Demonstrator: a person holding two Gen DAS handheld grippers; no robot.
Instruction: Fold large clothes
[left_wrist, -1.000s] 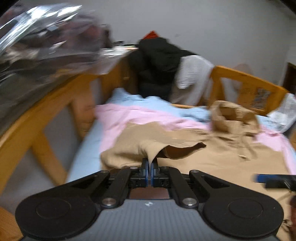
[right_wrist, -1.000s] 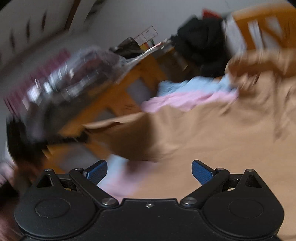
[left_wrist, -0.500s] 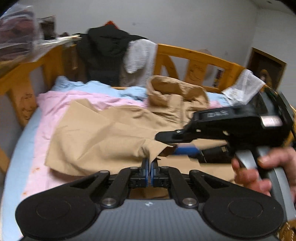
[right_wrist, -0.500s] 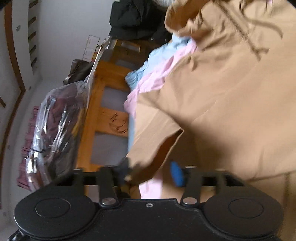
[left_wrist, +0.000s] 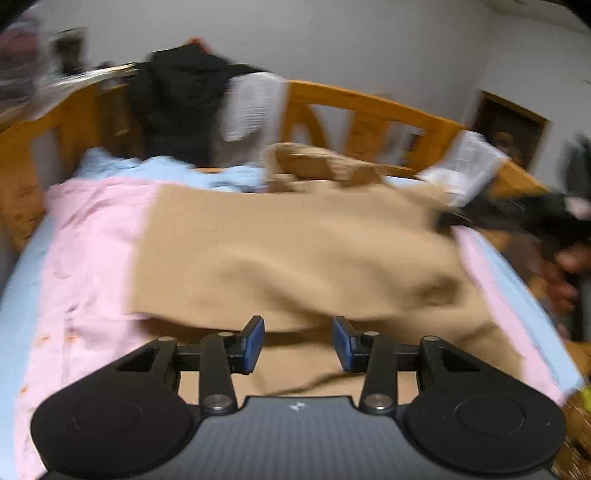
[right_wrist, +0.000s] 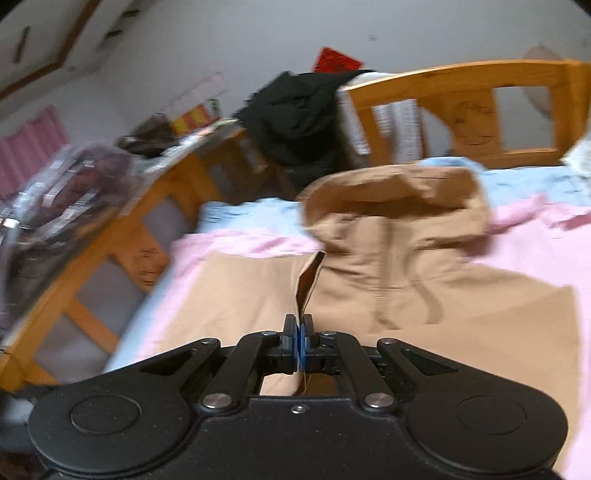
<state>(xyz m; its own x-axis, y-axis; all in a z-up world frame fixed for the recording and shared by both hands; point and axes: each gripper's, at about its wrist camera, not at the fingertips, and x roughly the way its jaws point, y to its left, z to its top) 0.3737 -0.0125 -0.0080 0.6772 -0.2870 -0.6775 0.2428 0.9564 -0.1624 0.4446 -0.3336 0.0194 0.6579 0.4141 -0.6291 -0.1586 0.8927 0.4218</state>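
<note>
A tan hooded sweatshirt (left_wrist: 295, 254) lies spread on a pink sheet (left_wrist: 92, 240) on the bed, hood toward the headboard. It also shows in the right wrist view (right_wrist: 424, 288), hood (right_wrist: 395, 199) open. My left gripper (left_wrist: 298, 341) is open and empty, just above the near hem. My right gripper (right_wrist: 299, 343) is shut on a fold of the sweatshirt's edge, which rises from the jaws. In the left wrist view the right gripper (left_wrist: 517, 218) shows blurred at the garment's right side.
A wooden bed frame (left_wrist: 369, 107) rings the mattress. A black jacket (left_wrist: 184, 103) and white garment (left_wrist: 255, 107) hang on the headboard. Light blue bedding (left_wrist: 166, 170) lies beyond the pink sheet. A plastic-wrapped bundle (right_wrist: 62, 192) sits on the left rail.
My left gripper has let go of the sweatshirt and opened. My right gripper has shut on the sweatshirt's edge and moved to the right side. The garment now lies flatter.
</note>
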